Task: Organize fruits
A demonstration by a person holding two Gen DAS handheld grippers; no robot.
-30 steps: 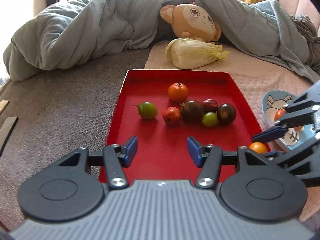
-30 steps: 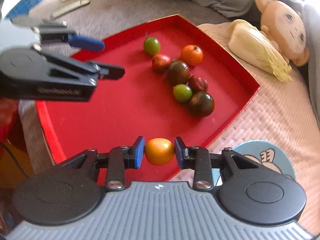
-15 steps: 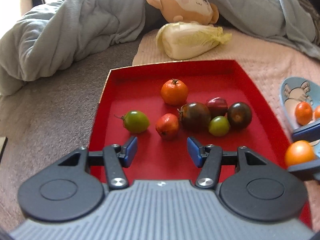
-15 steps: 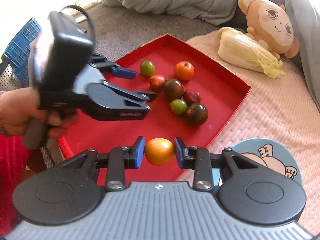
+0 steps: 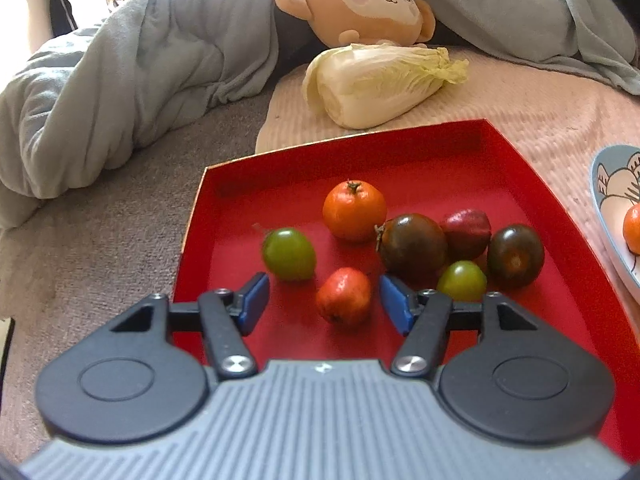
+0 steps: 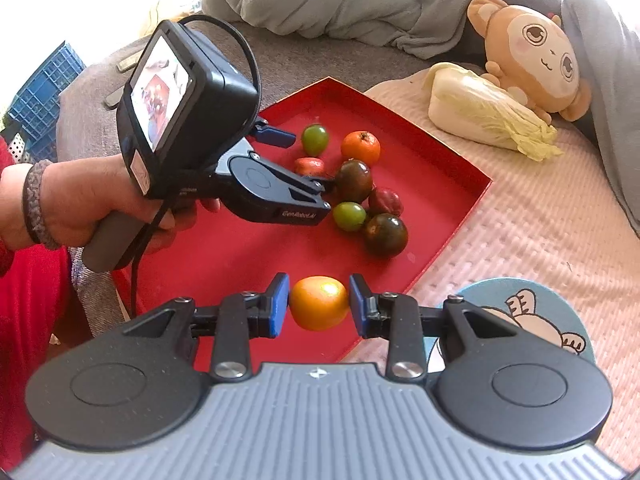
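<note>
Bed under red tray, fruits clustered inside. We pinch orange in right tool, above tray edge beside plate. Left tool spread around red fruit. Next, likely: set orange on plate, close left.

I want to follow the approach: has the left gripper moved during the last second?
Yes. The left gripper has advanced over the red tray toward the fruits; its open jaws now flank the small red fruit, which earlier lay well ahead of them.

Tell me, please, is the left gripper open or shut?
Open: the left gripper has its blue pads spread apart around the small red fruit, not touching it.
</note>
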